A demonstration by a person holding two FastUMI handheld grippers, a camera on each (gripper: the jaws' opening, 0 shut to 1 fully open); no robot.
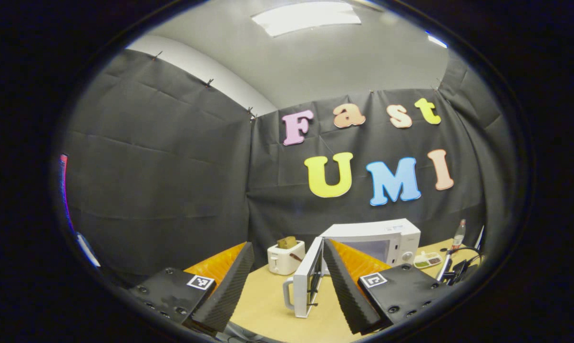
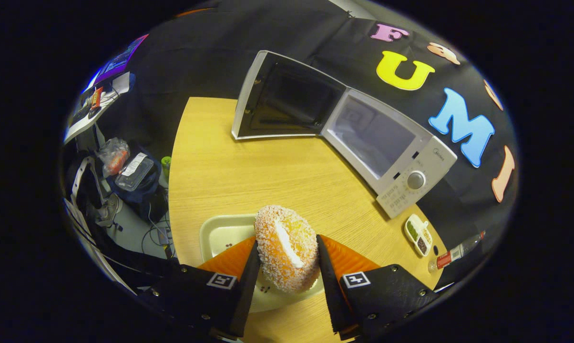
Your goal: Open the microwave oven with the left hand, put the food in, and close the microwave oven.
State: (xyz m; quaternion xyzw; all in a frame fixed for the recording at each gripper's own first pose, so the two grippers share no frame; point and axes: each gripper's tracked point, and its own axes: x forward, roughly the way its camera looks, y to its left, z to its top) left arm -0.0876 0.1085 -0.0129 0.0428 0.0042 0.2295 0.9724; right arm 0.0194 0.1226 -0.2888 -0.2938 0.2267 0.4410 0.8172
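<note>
Left gripper view first: the left gripper (image 1: 284, 286) sits low over the wooden table (image 1: 268, 305), its fingers spread wide with nothing between them. Straight ahead stands the microwave (image 1: 380, 240), and its door (image 1: 308, 281) is swung out toward the camera, edge-on, handle at the near lower corner, sitting right in the gap between the fingers but farther off, not touched as far as I can tell. A toaster (image 1: 285, 256) stands just left of the microwave, a small divided dish (image 1: 426, 259) and a bottle (image 1: 457, 236) off to its right. Over to the right gripper view: the right gripper (image 2: 287, 274) is clamped on the food, a sugar-crusted doughnut (image 2: 287, 247), one finger pressing each flank, with the ring standing on edge and its long axis running away from the camera. It hangs above a pale tray (image 2: 220, 233) at the near edge of the table. The microwave's cavity (image 2: 377, 136) lies up and to the right of the doughnut, well apart across bare wood, with the open door angled off to the left and the control knob (image 2: 415, 180) on the near right end. So the opening looks done; by my read the right hand is the one holding the goods and must carry forward and rightward into that mouth, while the free left hand sits nearer the door for the closing push.
</note>
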